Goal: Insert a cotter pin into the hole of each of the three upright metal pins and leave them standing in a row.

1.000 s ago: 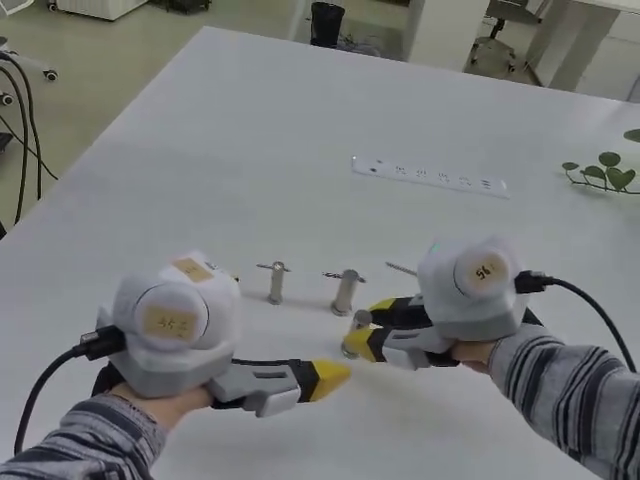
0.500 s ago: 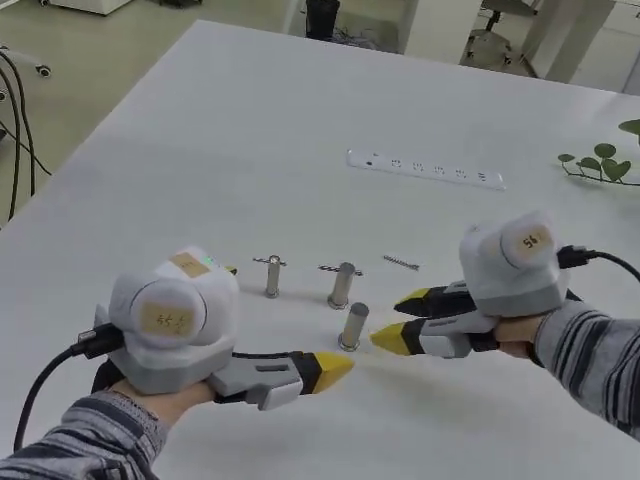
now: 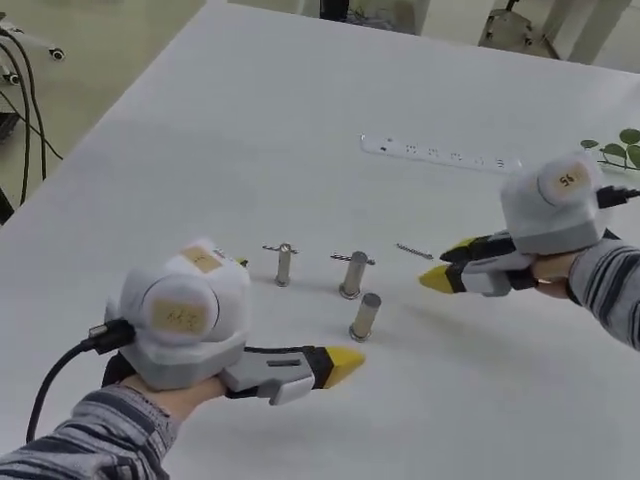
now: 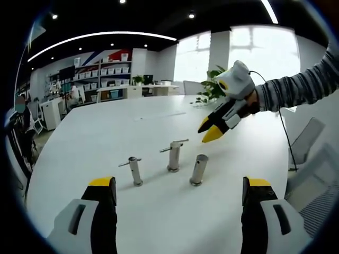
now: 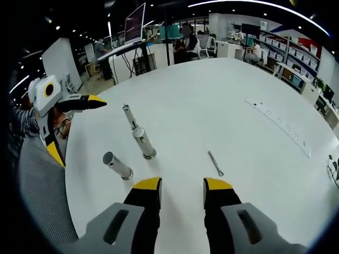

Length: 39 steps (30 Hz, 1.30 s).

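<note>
Metal cotter pin (image 5: 215,163) lies just ahead of right gripper (image 5: 183,184), jaws seemingly half-open, empty.

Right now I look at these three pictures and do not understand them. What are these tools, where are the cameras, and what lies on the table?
A person holds one tool with two yellow-tipped jaws in each hand: the left gripper and the right gripper. Both are open and hold nothing. One picture comes from a camera on the person's head; the two round ones come from cameras on the grippers. On the table stand three metal pins. The two back pins each carry a cotter pin; the front pin has none. A loose cotter pin lies in front of the right gripper, and a power strip farther back.
</note>
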{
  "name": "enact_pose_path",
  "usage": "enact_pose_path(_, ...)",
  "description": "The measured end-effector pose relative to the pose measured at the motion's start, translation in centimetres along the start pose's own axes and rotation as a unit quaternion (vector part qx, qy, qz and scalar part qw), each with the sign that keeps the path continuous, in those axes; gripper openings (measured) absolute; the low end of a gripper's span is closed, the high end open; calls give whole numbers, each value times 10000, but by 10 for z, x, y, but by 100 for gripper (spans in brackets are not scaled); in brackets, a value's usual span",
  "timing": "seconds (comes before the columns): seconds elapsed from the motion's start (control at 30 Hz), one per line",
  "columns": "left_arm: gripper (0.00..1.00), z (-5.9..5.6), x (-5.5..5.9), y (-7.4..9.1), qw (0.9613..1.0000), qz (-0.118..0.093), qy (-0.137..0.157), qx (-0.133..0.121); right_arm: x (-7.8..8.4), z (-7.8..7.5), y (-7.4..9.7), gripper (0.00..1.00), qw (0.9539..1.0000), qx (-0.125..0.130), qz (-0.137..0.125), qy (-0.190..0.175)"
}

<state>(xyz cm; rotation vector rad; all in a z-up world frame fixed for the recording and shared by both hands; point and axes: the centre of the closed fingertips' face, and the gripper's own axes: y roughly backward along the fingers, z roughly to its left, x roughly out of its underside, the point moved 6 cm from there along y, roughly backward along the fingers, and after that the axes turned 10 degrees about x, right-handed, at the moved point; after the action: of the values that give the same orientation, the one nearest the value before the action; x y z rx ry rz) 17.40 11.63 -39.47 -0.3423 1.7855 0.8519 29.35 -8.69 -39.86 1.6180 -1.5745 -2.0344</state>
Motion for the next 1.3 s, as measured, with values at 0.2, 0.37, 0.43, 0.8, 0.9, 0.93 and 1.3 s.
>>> enact_pose_path(0.2, 97, 0, 2, 0, 10000, 39, 26, 6, -5, -14, -16, 26, 9999, 30, 163, 30)
enact_pose_path(0.37, 97, -1, 3, -1, 10000, 79, 33, 24, -6, -22, -28, 24, 9994, 48, 329, 129)
enact_pose_path(0.43, 97, -1, 3, -1, 10000, 81, 31, 33, -5, -25, -32, 23, 9991, 74, 385, 144)
enact_pose_path(0.8, 95, -3, 2, -2, 9999, 77, 56, 77, -1, -41, -57, 16, 9974, 65, 708, 77)
enact_pose_path(0.9, 95, -2, 3, -2, 9999, 108, 74, 65, -1, -42, -59, 13, 9964, 89, 826, 143)
enact_pose_path(0.93, 95, -2, 3, -2, 9999, 107, 73, 65, -1, -43, -60, 12, 9963, 96, 841, 159)
enact_pose_path(1.3, 94, -2, 2, -3, 9999, 126, 44, 102, 0, -55, -63, 0, 9919, 213, 1124, 559)
